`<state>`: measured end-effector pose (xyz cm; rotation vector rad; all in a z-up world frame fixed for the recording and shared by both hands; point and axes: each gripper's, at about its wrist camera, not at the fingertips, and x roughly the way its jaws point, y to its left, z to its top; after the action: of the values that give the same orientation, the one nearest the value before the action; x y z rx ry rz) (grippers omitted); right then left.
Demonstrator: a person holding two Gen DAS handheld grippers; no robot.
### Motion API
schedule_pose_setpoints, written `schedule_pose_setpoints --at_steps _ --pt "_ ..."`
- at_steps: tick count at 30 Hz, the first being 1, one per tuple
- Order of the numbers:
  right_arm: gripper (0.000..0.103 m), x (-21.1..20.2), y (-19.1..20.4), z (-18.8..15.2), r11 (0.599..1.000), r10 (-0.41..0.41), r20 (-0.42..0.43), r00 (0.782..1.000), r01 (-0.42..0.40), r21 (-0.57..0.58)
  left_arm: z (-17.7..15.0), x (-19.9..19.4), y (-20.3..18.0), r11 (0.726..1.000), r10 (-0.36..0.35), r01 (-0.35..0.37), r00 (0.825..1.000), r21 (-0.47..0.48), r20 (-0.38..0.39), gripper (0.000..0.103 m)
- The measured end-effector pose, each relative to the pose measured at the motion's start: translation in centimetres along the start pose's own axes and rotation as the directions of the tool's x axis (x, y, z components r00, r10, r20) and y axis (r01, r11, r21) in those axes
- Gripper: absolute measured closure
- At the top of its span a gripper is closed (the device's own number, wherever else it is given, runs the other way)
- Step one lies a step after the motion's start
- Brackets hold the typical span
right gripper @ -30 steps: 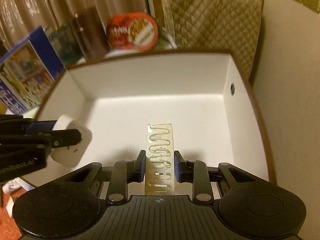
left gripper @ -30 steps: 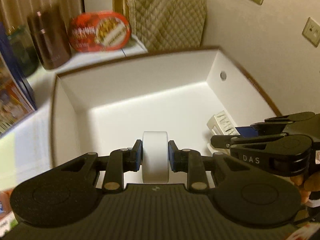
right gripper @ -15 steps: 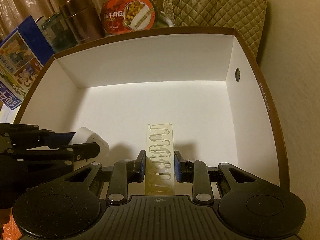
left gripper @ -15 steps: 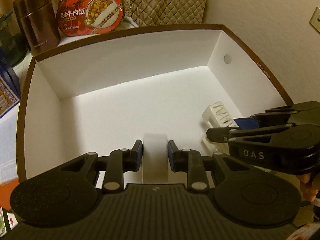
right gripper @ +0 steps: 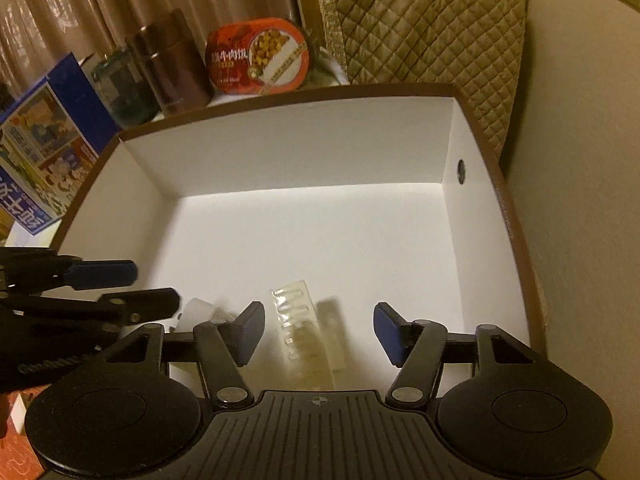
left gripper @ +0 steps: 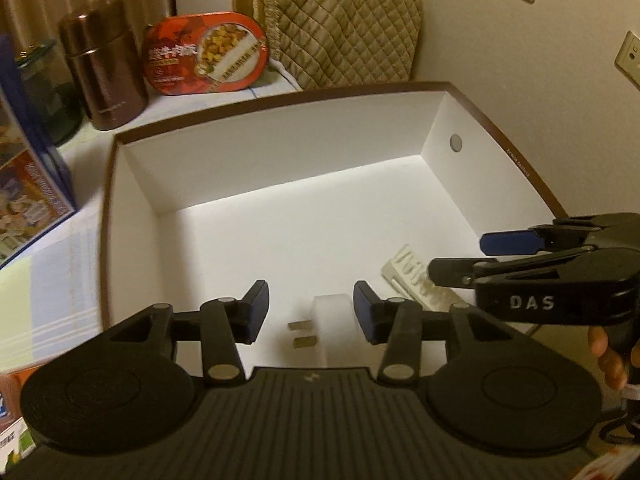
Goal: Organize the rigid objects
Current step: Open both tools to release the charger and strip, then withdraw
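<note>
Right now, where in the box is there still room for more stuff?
The box floor is bare toward its back wall and both far corners. It is crowded at the near edge, where the white plug and clear plastic strip lie under the left gripper and right gripper.

A: We note the white box floor lies bare from centre out toward 12 and 10 o'clock; a gripper could pass there freely.

B: Agreed. At 6 o'clock we see the white plug adapter on the floor, and just toward 4 o'clock the clear ridged strip.

A: The left gripper and right gripper crowd that near edge side by side.

B: Beyond the far wall at 11 o'clock stand a brown flask and a red tin; at 1 o'clock, a quilted cover.
</note>
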<state>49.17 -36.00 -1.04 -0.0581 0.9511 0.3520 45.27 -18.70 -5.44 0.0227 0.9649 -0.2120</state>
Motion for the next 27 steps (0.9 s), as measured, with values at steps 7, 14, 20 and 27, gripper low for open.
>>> schedule_pose_setpoints --at_steps 7,14,20,27 --pt "0.045 -2.3 1.1 -0.6 1.0 0.008 0.047 0.999 -0.009 0.024 -0.9 -4.3 1.8 0.999 0.002 0.0 0.999 -0.038 0.052 0.06" --pt "0.045 -5.4 1.9 -1.7 0.996 -0.012 0.115 0.993 0.001 0.092 -2.5 -8.6 3.7 0.999 0.012 -0.007 0.995 -0.046 0.101 0.06" --pt "0.045 -8.0 3.8 -3.5 0.994 -0.03 0.147 0.989 0.014 0.112 -4.3 -11.4 5.1 0.999 -0.007 0.011 0.992 -0.035 0.127 0.06" --pt "0.045 -9.5 6.8 -5.5 0.992 -0.053 0.157 0.986 0.033 0.124 -6.8 -14.0 6.9 0.999 -0.014 0.017 0.991 -0.027 0.13 0.06"
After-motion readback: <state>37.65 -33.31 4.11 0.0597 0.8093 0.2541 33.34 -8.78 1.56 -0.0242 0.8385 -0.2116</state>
